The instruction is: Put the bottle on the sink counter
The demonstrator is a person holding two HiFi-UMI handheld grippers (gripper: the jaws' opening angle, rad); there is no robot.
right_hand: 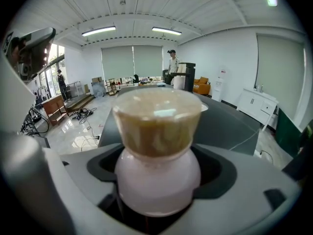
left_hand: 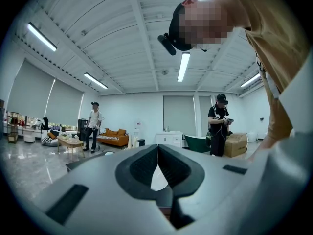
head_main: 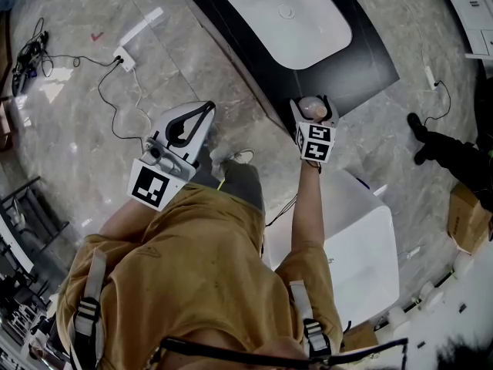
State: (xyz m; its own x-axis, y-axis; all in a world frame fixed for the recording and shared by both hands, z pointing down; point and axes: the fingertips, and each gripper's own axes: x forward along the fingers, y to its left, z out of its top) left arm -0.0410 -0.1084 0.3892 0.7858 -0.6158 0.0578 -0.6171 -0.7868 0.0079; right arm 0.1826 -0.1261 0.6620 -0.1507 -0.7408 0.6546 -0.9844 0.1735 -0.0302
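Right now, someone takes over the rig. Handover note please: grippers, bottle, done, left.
Left gripper: fingers shut, empty, held aside.
Right gripper: shut on the bottle, which has a pink body and a tan cap and is upright.
Bottle: in the air at the near edge of the sink counter, not set down.
Done: bottle grasped.
Left: carry it over bare counter beside the sink, set it down, open, withdraw.

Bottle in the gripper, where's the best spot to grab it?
Hold the bottle by its round pale belly, under the brownish cap, squeezing from two sides. The right gripper is shut on it just there: the belly fills the jaws' curved hollows, and the cap stays clear of them.
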